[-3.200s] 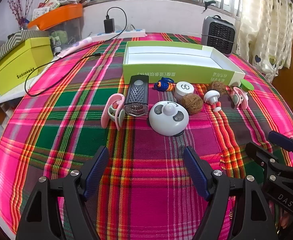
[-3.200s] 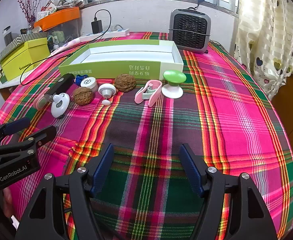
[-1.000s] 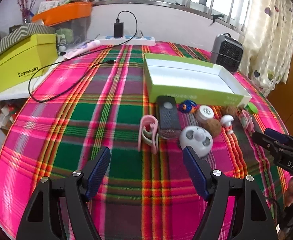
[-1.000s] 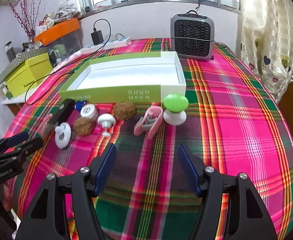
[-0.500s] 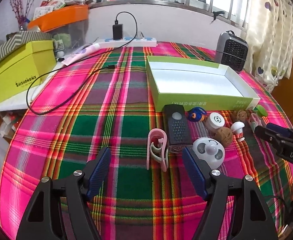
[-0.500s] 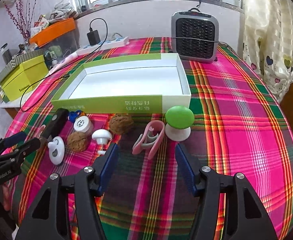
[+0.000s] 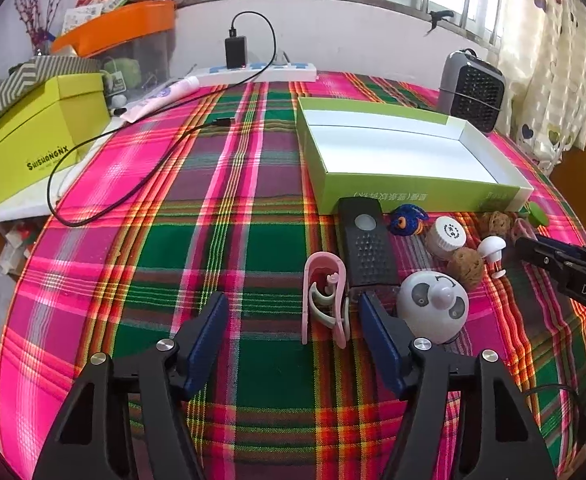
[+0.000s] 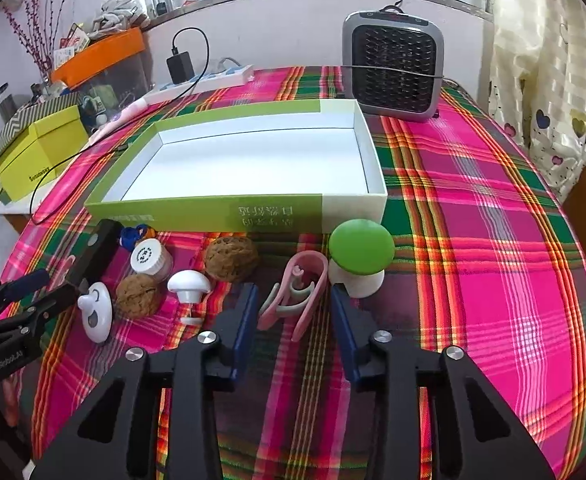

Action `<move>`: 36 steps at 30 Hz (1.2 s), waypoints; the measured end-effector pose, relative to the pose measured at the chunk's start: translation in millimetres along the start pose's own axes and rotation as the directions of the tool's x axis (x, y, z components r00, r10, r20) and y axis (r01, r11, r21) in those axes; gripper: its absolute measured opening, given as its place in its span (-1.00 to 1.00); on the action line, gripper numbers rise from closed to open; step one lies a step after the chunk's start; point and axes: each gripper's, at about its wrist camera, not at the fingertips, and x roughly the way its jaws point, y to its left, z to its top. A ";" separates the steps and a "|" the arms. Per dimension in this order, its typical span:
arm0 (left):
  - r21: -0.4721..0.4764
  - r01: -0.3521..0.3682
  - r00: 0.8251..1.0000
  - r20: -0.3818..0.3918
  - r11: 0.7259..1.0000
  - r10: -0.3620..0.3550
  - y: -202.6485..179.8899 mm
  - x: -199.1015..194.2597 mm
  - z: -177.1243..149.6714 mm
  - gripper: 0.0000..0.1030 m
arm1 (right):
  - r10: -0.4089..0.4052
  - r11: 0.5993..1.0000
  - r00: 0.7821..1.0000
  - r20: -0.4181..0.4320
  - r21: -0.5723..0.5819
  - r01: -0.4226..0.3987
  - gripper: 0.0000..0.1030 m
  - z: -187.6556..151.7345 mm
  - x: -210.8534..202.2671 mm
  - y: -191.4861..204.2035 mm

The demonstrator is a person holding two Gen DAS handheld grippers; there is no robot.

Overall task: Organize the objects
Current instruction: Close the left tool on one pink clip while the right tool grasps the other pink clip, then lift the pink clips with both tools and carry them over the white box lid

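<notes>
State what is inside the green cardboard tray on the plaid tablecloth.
The green cardboard tray holds nothing visible: its white floor is bare in both views. Only a thin strip just behind the near wall is hidden.

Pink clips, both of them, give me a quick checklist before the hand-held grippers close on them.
1. Left hand-held gripper open: ok.
2. Left pink clip between its fingers: ok, though nearer the right-side finger.
3. Right hand-held gripper open: ok.
4. Right pink clip between its fingers: ok.
5. Neighbours clear of the fingers: not ok; the black remote sits by the left gripper's right finger, the green mushroom by the right gripper's.
6. Green box empty: ok.
</notes>
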 end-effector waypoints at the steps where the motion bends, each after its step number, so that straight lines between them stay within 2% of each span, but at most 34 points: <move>1: -0.001 0.000 1.000 -0.001 1.000 0.000 0.1 0.2 -0.1 0.28 | 0.000 1.000 1.000 -0.001 -0.001 0.000 -0.38 0.0 0.1 -0.1; 4: -0.003 0.002 1.000 -0.008 1.000 -0.002 -0.3 0.9 0.4 0.16 | 0.000 1.000 1.000 0.000 -0.004 0.000 -0.39 0.4 0.0 0.3; 5: -0.004 0.002 1.000 -0.010 1.000 -0.002 0.0 1.3 0.5 0.07 | 0.000 1.000 1.000 0.000 -0.006 0.000 -0.43 0.6 0.3 1.0; 7: 0.000 0.003 1.000 -0.010 1.000 -0.003 -0.4 1.5 0.9 0.04 | -0.005 1.000 1.000 -0.002 -0.008 0.005 -0.54 0.1 0.6 1.4; 13: 0.003 0.006 1.000 -0.008 1.000 -0.006 0.4 2.1 1.5 -0.22 | -0.008 1.000 1.000 0.000 -0.016 0.008 -0.54 -0.9 0.0 2.4; 15: 0.005 0.003 1.000 -0.007 1.000 -0.003 0.1 2.1 1.6 -0.39 | -0.006 1.000 1.000 0.000 -0.019 0.006 -0.54 -1.7 -0.3 2.7; 20: 0.004 0.009 1.000 -0.007 1.000 -0.009 0.7 2.0 2.0 -0.58 | -0.003 1.000 1.000 0.001 -0.018 0.004 -0.54 -2.7 -1.0 2.6; 36: 0.039 0.062 0.998 -0.020 0.997 -0.061 -9.0 -8.7 -11.3 -0.59 | 0.014 0.999 1.000 -0.005 -0.038 -0.014 -0.54 -20.3 -15.5 6.2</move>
